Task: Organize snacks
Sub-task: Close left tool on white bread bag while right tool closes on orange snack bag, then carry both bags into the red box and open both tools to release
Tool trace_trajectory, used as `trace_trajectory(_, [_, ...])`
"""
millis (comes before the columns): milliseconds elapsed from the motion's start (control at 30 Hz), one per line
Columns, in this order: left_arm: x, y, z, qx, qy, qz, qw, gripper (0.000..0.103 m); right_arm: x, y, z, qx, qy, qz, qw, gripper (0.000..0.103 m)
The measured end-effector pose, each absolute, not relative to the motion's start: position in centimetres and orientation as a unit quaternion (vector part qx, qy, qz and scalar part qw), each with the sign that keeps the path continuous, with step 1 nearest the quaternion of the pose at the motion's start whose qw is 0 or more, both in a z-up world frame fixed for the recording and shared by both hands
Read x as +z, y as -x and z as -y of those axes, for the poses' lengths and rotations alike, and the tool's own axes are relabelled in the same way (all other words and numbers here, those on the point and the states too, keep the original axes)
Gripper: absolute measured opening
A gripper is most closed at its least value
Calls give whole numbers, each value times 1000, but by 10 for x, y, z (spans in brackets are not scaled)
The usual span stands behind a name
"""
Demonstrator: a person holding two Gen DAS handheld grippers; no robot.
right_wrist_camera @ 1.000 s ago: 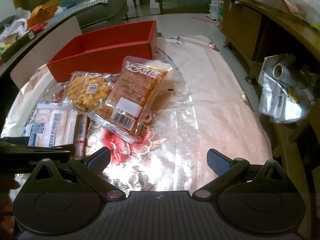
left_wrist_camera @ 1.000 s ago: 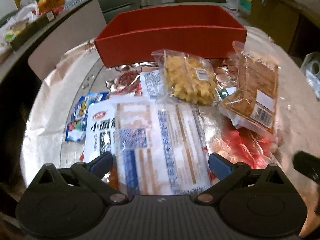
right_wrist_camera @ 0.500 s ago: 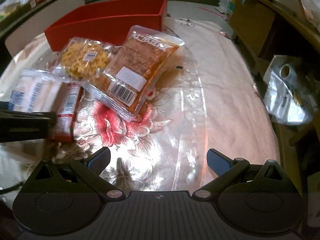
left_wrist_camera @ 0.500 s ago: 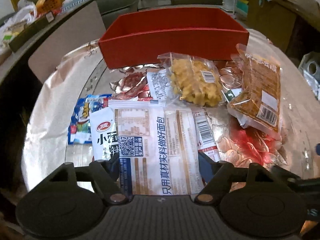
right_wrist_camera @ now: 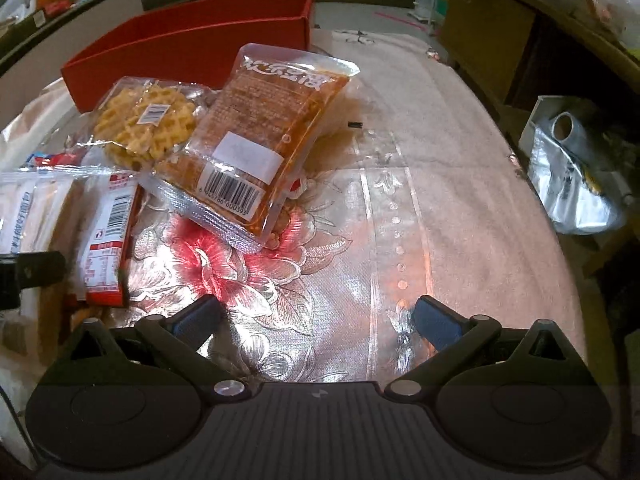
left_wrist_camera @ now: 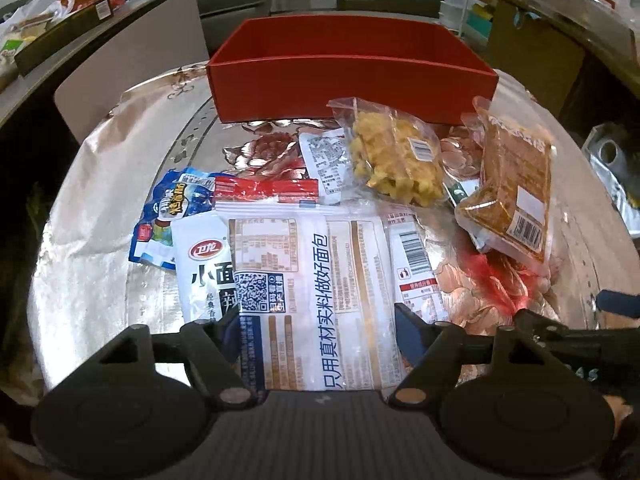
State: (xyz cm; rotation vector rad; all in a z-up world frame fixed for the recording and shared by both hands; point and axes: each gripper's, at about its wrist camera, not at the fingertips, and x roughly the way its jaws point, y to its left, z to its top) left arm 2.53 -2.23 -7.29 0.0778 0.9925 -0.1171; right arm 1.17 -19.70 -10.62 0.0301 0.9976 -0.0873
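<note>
Jaws of the left gripper (left_wrist_camera: 318, 330), wide a second ago, now clench the white bread packet (left_wrist_camera: 320, 280) at the table's near edge, so it can go into the red box (left_wrist_camera: 352, 80) at the far edge, while the right gripper (right_wrist_camera: 318, 320) hangs empty, unclenched.

You see a table covered by a shiny floral plastic cloth (right_wrist_camera: 400, 184). On it lie an empty red cardboard box (left_wrist_camera: 352, 80), a clear bag of yellow waffle biscuits (left_wrist_camera: 396, 156), an orange-brown vacuum pack (right_wrist_camera: 264, 132) and a blue wrapper (left_wrist_camera: 172, 208).
</note>
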Motion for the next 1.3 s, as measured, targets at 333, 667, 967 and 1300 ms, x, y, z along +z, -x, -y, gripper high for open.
trace_trajectory(333, [-71, -26, 16, -64, 0, -486, 872, 66, -38, -45, 204, -56, -70, -417, 904, 103])
trace_trajectory(667, [-74, -28, 20, -67, -11, -483, 873, 67, -77, -97, 192, -64, -89, -453, 885, 100])
trace_trajectory(967, [-67, -29, 8, -69, 26, -484, 872, 66, -71, -79, 202, 2, -121, -457, 881, 65])
trace_trajectory(1300, [-34, -6, -9, -43, 44, -446, 893, 65, -52, -53, 225, 32, -156, -445, 881, 57])
